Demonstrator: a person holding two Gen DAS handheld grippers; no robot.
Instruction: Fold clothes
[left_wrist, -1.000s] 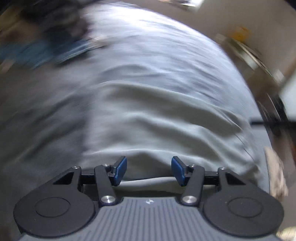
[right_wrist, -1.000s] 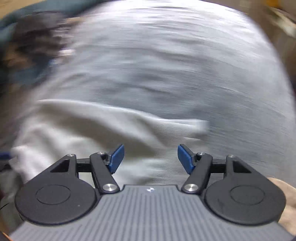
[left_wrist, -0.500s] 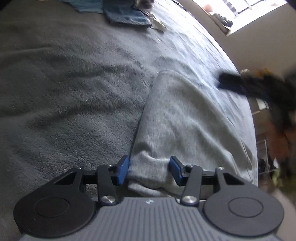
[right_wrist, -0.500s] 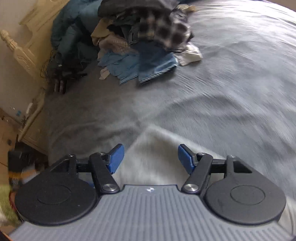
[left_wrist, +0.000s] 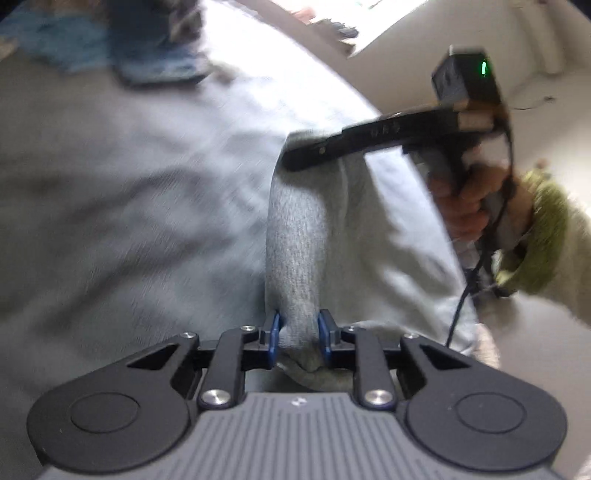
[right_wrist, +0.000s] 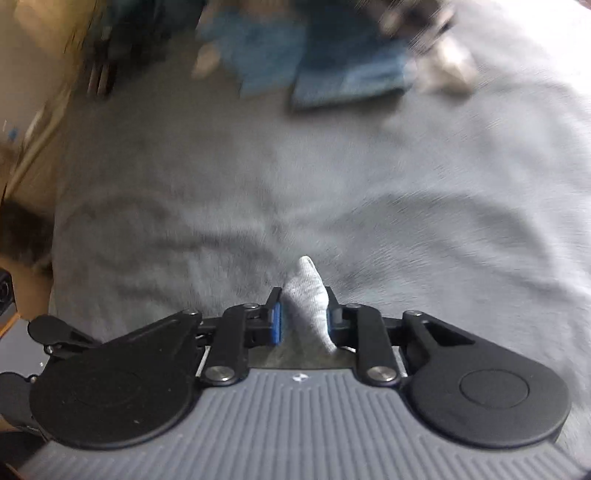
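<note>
The left tool (left_wrist: 298, 334) is closing, its blue pads pinching one end of a soft heathered grey knit garment (left_wrist: 295, 236) that runs in a rolled band toward 12 o'clock. There the right tool (right_wrist: 302, 320), also closing, nips its pale pointed end. Both hover over a fuzzy grey bed (right_wrist: 406, 206); blurred blue clothes (right_wrist: 332, 74) lie at 12 o'clock.

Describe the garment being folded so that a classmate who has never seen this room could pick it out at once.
Start at the bed's wide grey blanket. Near its front edge a light grey fleece garment stretches in a narrow band between the two grippers, whose fingers are closing on its ends. Unlike the blue clothes pile farther back, it is pale, heathered and alone.
</note>
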